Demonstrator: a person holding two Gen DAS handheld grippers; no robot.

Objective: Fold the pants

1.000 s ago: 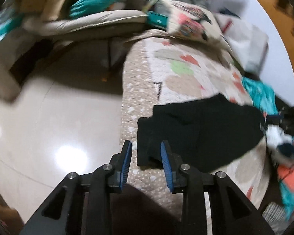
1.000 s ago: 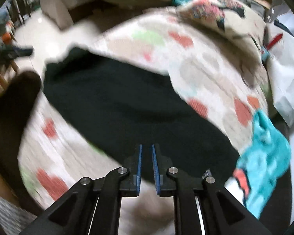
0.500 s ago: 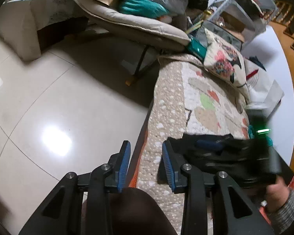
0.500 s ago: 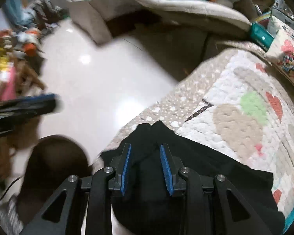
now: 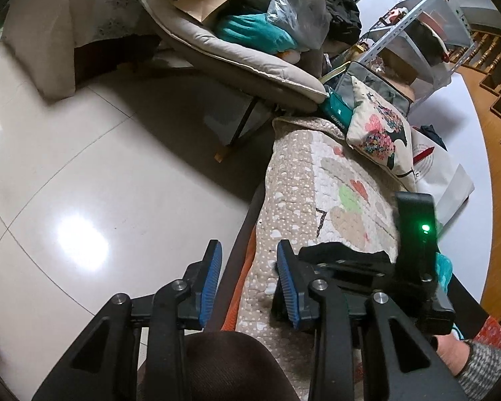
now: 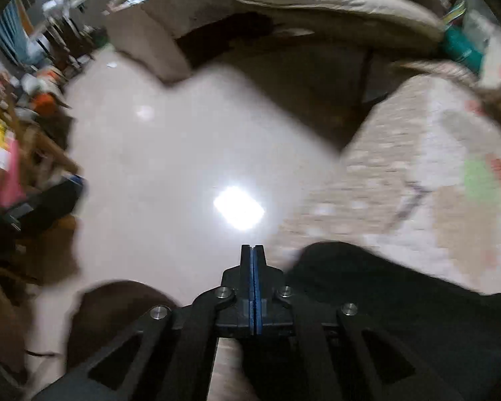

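Black pants (image 5: pixel 344 256) lie on the near end of a quilted heart-print sofa cover (image 5: pixel 294 207). My left gripper (image 5: pixel 248 279) is open over the sofa's edge and the floor, just left of the pants, with nothing between its blue pads. The right gripper's black housing (image 5: pixel 414 220), with a green light, stands over the pants; a hand (image 5: pixel 449 351) holds it. In the blurred right wrist view my right gripper (image 6: pixel 254 250) is shut, pad against pad, beside the left edge of the pants (image 6: pixel 384 290). No cloth shows between its pads.
Glossy tiled floor (image 5: pixel 100 183) spreads to the left. A grey lounge chair (image 5: pixel 237 56) piled with bags and boxes stands behind, a patterned cushion (image 5: pixel 380 130) lies on the sofa's far end, and a metal shelf (image 5: pixel 414 13) is at the back. A dark brown rounded form (image 5: pixel 223 364) is just below the left gripper.
The right gripper's jaws were open around the pants' edge; now they are shut, and its view has swung left toward the floor. The left gripper drifted slightly and stayed open.
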